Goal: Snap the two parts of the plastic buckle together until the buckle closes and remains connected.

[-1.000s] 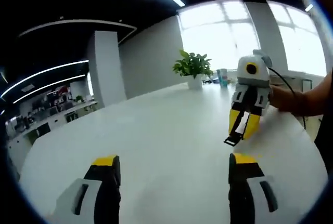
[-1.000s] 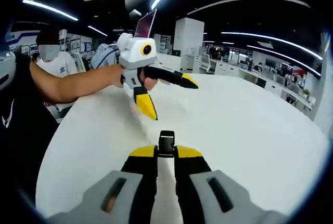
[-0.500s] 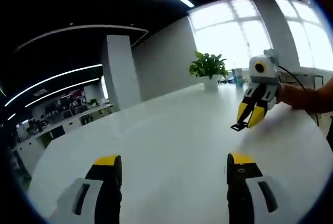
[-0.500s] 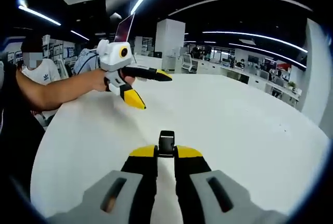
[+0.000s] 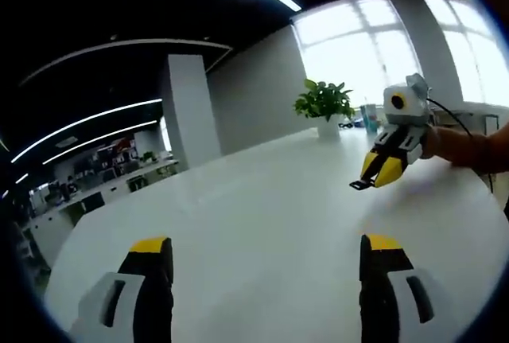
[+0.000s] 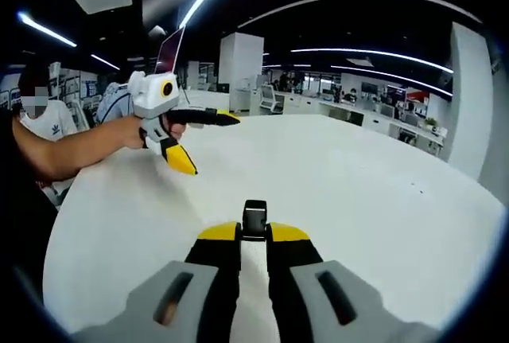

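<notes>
We read no writing on anything. Above the smooth white table (image 6: 382, 200), our right gripper (image 6: 254, 235) pinches a small black plastic buckle part (image 6: 255, 220) between yellow-tipped jaws; it juts beyond the tips. Our left gripper (image 5: 266, 257) has its jaws spread wide over the table with nothing between them. A leafy plant (image 5: 324, 103), possibly in a white pot, stands at the table's far edge.
</notes>
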`<action>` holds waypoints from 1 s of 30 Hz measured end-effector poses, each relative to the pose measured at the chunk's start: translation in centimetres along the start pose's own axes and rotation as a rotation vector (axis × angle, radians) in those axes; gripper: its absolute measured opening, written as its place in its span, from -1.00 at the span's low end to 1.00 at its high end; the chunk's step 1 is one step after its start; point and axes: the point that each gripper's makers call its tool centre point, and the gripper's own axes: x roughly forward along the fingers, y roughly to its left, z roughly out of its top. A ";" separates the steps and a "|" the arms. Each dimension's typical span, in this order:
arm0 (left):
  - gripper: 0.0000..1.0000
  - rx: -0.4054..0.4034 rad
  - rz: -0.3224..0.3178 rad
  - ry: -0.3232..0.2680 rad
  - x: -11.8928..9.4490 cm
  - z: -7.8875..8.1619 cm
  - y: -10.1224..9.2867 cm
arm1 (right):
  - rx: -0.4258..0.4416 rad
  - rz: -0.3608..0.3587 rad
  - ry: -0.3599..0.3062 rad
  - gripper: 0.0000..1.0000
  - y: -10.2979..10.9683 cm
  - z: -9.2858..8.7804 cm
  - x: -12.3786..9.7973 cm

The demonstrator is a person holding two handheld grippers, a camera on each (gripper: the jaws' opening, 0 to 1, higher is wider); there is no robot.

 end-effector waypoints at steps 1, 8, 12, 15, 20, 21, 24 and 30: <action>0.99 0.001 -0.002 0.000 0.0 0.0 0.0 | 0.001 -0.001 0.001 -0.81 0.0 0.0 0.0; 0.99 0.021 -0.068 0.036 0.3 -0.9 -1.8 | 0.013 -0.022 0.008 -0.81 -0.3 -0.2 0.1; 0.99 0.026 -0.077 0.025 0.3 -0.6 -2.0 | 0.033 -0.044 0.002 -0.81 -0.7 -0.1 0.1; 0.99 0.014 -0.085 0.018 0.2 -0.4 -2.1 | 0.038 -0.055 0.016 -0.81 -0.9 -0.4 0.5; 0.99 -0.001 -0.084 0.009 0.1 -0.1 -2.1 | 0.054 -0.067 0.013 -0.81 -1.4 -0.5 0.7; 0.99 0.007 -0.074 0.000 0.1 0.1 -1.9 | 0.059 -0.069 0.005 -0.81 -1.8 -0.3 0.7; 0.99 -0.003 -0.085 -0.006 0.0 0.2 -2.0 | 0.063 -0.085 0.017 -0.81 -2.8 -0.5 1.1; 0.99 0.003 -0.071 -0.017 -0.2 0.6 -1.4 | 0.088 -0.096 0.034 -0.81 -4.6 -0.4 2.2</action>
